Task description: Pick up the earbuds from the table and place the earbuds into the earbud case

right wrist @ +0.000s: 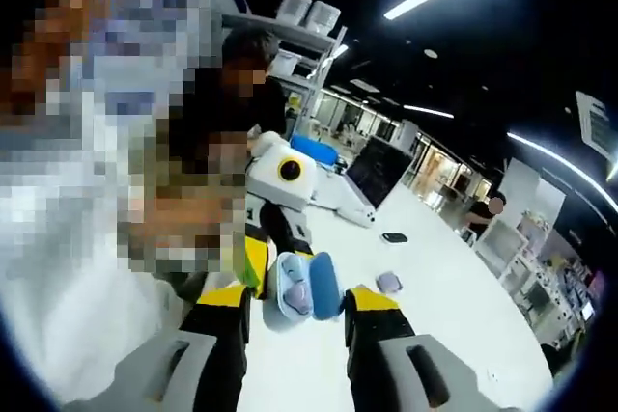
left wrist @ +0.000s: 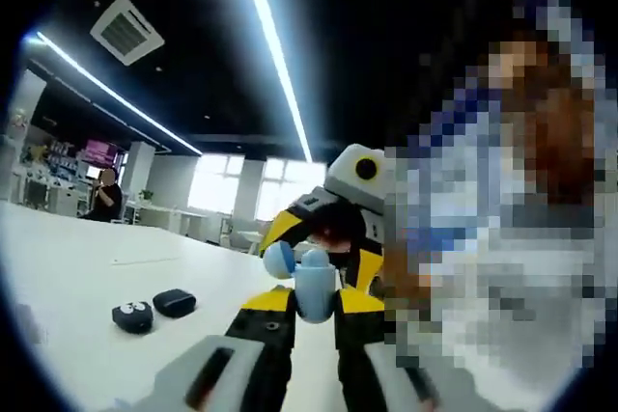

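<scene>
A light blue earbud case (left wrist: 314, 288) hangs above the table with its lid (left wrist: 278, 260) swung open. My left gripper (left wrist: 314, 300) is shut on it, both yellow pads against its sides. My right gripper (left wrist: 323, 243) faces it from the far side, jaws spread. In the right gripper view the open case (right wrist: 307, 287) sits between the jaws of my right gripper (right wrist: 299, 298), with a gap on the left side. Something pale shows inside the case; I cannot tell whether it is an earbud. A small lilac item (right wrist: 388, 283) lies on the white table (right wrist: 454, 315).
Two small black objects (left wrist: 133, 316) (left wrist: 175, 302) lie on the table to the left. A laptop (right wrist: 372, 176), a blue object (right wrist: 314, 150) and a small black item (right wrist: 393, 236) sit farther back. A person (left wrist: 104, 196) stands in the distance. A person's body is close by.
</scene>
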`<action>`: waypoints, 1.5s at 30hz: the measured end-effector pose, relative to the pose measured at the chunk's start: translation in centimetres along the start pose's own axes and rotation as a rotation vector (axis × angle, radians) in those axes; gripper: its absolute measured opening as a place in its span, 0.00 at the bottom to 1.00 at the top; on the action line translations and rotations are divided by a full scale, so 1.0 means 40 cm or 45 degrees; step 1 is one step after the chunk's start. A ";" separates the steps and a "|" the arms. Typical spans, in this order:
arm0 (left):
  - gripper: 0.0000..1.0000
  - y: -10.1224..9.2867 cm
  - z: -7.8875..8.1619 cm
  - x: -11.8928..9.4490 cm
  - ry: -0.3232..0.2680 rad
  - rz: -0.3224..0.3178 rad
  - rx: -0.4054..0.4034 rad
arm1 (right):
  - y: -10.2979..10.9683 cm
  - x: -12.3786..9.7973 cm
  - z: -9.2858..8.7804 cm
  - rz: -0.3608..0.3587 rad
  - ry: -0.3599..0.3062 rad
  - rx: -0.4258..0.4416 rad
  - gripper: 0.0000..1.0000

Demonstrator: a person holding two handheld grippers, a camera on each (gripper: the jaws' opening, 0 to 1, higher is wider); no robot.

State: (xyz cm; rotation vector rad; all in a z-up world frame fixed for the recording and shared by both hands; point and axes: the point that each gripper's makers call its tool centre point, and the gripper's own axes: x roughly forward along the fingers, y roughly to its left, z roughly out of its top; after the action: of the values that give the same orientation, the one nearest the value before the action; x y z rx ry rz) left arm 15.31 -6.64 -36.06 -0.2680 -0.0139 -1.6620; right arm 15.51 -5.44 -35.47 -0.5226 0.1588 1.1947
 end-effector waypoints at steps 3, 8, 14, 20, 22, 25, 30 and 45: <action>0.17 0.004 0.002 -0.002 -0.009 0.004 -0.022 | -0.004 -0.001 0.001 -0.017 -0.032 0.014 0.38; 0.17 -0.001 0.001 -0.001 -0.004 -0.001 -0.015 | -0.005 -0.004 0.003 -0.006 -0.057 0.059 0.37; 0.17 0.004 0.001 -0.001 -0.014 0.004 -0.047 | -0.011 -0.008 0.013 -0.036 -0.078 0.055 0.34; 0.17 0.017 -0.009 0.000 -0.003 0.019 -0.077 | -0.038 -0.020 0.036 -0.085 -0.120 0.088 0.22; 0.17 0.025 -0.015 -0.001 0.014 0.031 -0.075 | -0.055 -0.034 0.033 -0.146 -0.140 0.067 0.09; 0.17 0.015 -0.007 0.003 -0.008 0.013 -0.093 | -0.017 -0.025 0.037 -0.037 -0.154 0.118 0.01; 0.17 0.022 -0.013 0.002 -0.005 0.035 -0.101 | -0.003 -0.013 0.015 -0.047 -0.100 0.044 0.13; 0.17 -0.018 0.018 0.002 -0.084 -0.034 -0.102 | -0.013 -0.021 0.018 -0.016 -0.210 0.213 0.35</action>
State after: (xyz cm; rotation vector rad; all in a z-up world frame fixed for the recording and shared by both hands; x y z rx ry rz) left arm 14.72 -6.52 -35.25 -0.3844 -0.0005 -1.6822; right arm 15.55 -5.95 -34.38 -0.2769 0.1129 1.1944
